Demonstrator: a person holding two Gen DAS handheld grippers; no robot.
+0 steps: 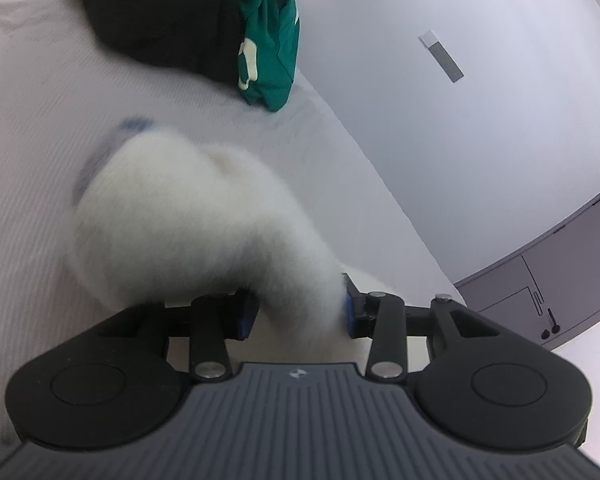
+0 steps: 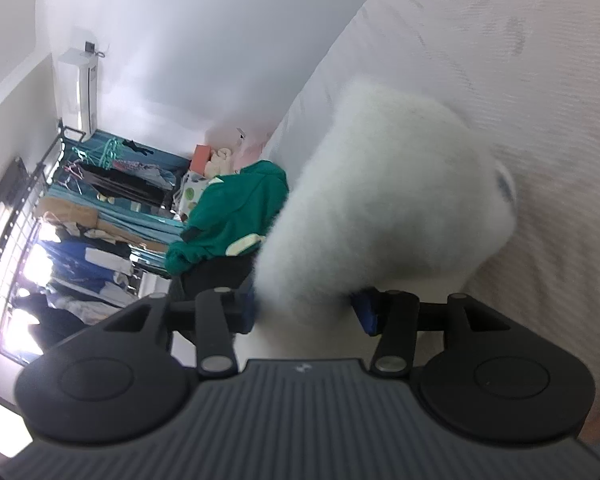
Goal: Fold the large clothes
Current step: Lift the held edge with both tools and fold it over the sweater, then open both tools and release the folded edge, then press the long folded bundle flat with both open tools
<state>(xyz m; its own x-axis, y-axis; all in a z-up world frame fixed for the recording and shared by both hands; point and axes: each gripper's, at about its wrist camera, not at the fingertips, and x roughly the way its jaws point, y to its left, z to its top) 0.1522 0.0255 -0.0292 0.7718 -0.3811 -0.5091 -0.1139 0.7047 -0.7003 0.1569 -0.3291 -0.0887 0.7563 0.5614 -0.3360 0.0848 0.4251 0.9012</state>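
Observation:
A white fluffy garment (image 1: 188,216) lies bunched on the bed (image 1: 40,120), blurred, with a grey-blue label at its far edge. One end narrows into my left gripper (image 1: 298,316), whose blue pads (image 1: 350,314) press on it from both sides. In the right wrist view the same white garment (image 2: 388,208) fills the middle, and a fold of it runs down between the pads of my right gripper (image 2: 306,312), which is shut on it. The cloth hides both grippers' fingertips.
A green garment (image 1: 272,48) and a black one (image 1: 160,12) are heaped at the bed's far edge by the wall (image 1: 460,120). A grey cabinet (image 1: 560,264) stands to the right. A clothes rack (image 2: 100,200) and an air conditioner (image 2: 78,88) appear beyond the bed.

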